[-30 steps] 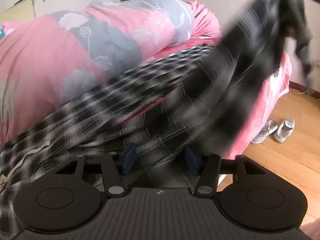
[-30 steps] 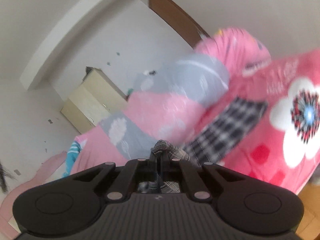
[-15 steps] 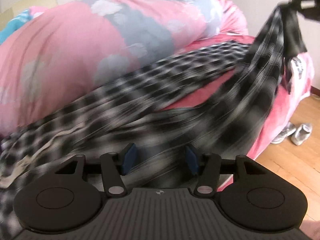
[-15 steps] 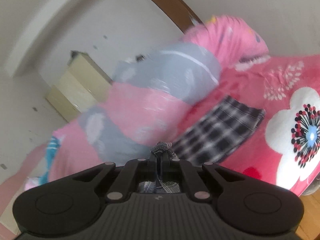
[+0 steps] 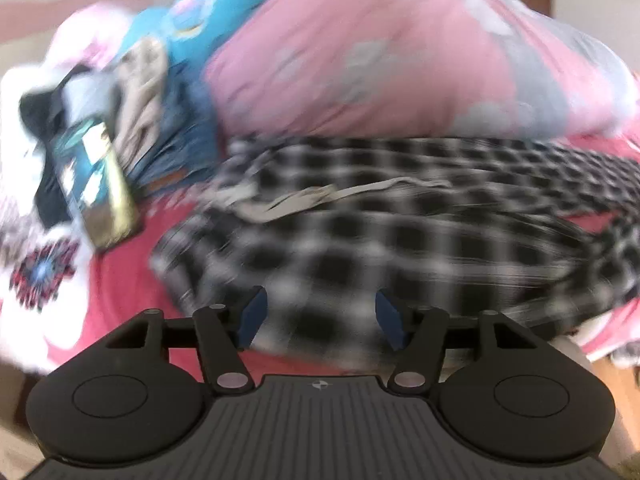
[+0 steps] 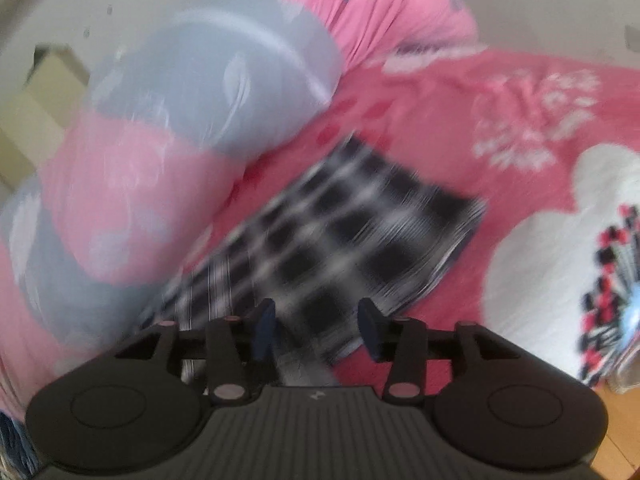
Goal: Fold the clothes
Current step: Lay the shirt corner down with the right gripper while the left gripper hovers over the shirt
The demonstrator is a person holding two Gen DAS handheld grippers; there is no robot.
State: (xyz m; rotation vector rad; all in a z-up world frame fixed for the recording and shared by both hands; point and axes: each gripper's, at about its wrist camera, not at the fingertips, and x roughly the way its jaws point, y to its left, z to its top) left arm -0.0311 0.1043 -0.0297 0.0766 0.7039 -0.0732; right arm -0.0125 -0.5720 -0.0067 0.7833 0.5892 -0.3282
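Both tongs, left (image 5: pixel 318 318) and right (image 6: pixel 316 330), now opening with nothing pinched, checked garment (image 5: pixel 400 240) dropped flat on the bed (image 6: pixel 440 120), ready for folding.

1. We record the right gripper (image 6: pixel 316 326): blue-padded fingers (image 6: pixel 266 326) apart, jaws opening, checked cloth lying between them without being pinched.
2. We list a black-and-white checked garment (image 6: pixel 352 236), spread on the bed, its far end a straight edge; blurred.
3. We note a rolled pink and grey floral quilt (image 6: pixel 160 152) just beside the garment's left edge.
4. We enter a pink bedsheet (image 6: pixel 480 128) with large white flowers.
5. We log a pale cabinet (image 6: pixel 40 112) at far left.
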